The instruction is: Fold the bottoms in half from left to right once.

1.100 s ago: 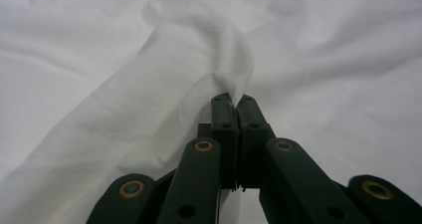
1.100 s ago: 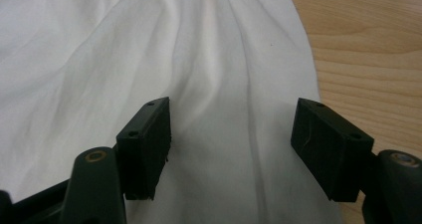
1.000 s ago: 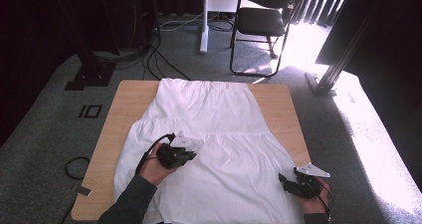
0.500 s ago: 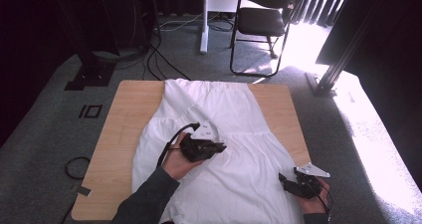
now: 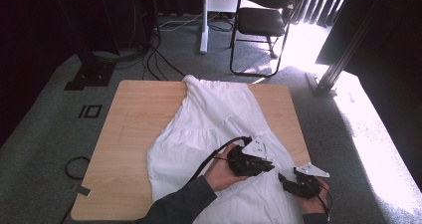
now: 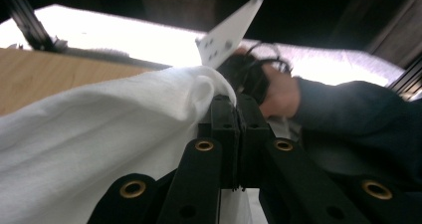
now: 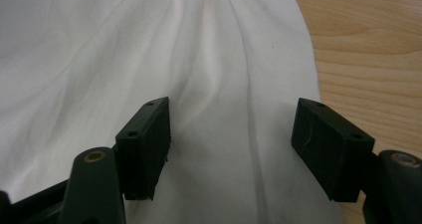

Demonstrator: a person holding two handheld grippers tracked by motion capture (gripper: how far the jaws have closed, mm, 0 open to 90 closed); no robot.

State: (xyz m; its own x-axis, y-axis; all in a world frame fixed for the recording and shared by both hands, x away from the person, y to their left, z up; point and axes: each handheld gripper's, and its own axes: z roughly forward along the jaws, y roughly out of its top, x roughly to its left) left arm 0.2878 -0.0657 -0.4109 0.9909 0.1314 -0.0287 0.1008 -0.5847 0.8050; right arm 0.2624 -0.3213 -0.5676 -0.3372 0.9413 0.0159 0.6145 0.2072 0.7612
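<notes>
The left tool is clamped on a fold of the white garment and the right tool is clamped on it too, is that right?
Not quite. The left tool is indeed shut on a fold of the white garment, but the right tool is not clamped: the right gripper view shows its jaws standing wide apart over the cloth, gripping nothing.

Left gripper (image 5: pixel 266 165) fingers (image 6: pixel 222 115) pinched together; right gripper (image 7: pixel 234 149) fingers wide apart.

black chair (image 5: pixel 263 22), floor cables (image 5: pixel 159 59), perhaps carpet (image 5: pixel 45 129)
</notes>
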